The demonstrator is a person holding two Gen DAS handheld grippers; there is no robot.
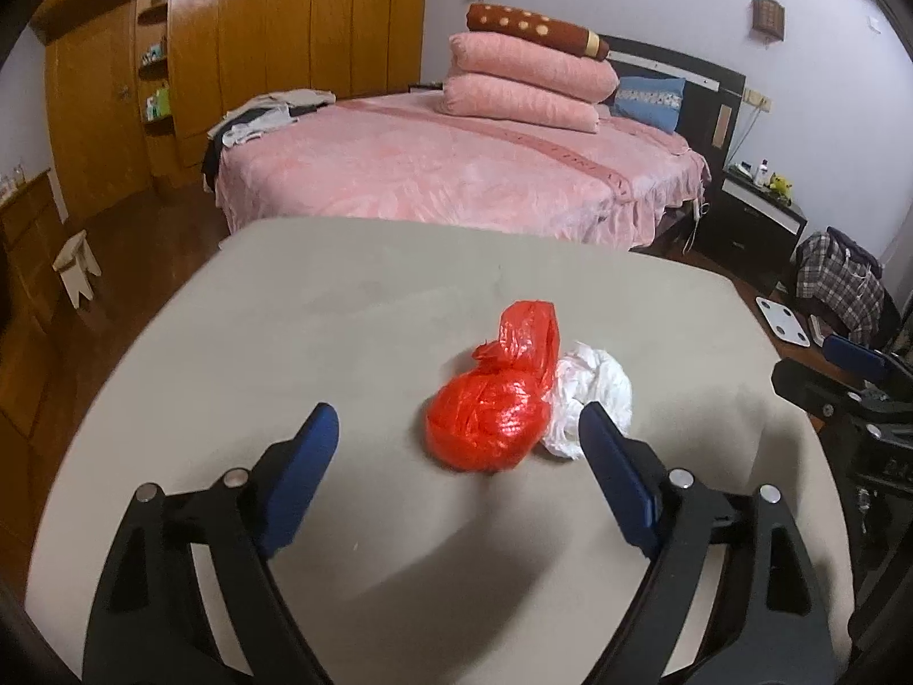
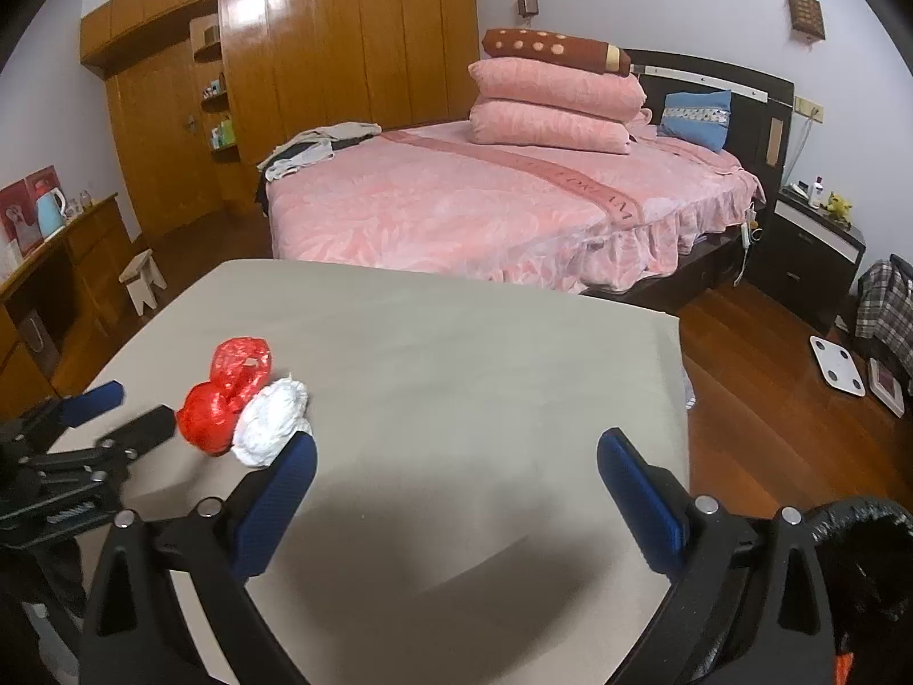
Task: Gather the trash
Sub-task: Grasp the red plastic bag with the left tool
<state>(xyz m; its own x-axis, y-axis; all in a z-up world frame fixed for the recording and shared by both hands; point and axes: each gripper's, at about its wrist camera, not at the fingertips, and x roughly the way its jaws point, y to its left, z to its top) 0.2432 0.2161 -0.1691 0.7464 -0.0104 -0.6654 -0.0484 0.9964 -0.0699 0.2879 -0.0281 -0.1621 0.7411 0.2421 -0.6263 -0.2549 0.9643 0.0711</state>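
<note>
Two pieces of trash are lying on the desk [image 1: 354,308], and both are sitting touching each other near its middle. From the left wrist view, the red plastic bag [image 1: 493,416] is bulging at the bottom like a knotted bundle, with its loose handles standing up behind it, and the crumpled white plastic bag [image 1: 593,388] is pressing against its right side. The left gripper [image 1: 459,425] is hovering just short of them with its blue fingers [image 1: 302,479] spread wide and holding nothing; the red bundle is sitting between the tips, nearer the right one, which is partly covering the white bag. At the right edge the other gripper is showing, well apart from the trash.

From the right wrist view, the same pair is sitting off to the left: the red plastic bag [image 2: 219,405] with the white plastic bag [image 2: 271,422] tucked against it. The right gripper [image 2: 456,451] is also gaping fully, empty, and is pointing at bare desk [image 2: 485,354], with only its left finger [image 2: 274,508] near the white bag. The left gripper [image 2: 117,408] is reaching in from the left.

Both bags are looking light, soft and crinkly, likely to squash and slide under a pinch. I would judge the red one's knotted neck or handles the surest hold, and the white one best taken by bunching its thick middle.
</note>
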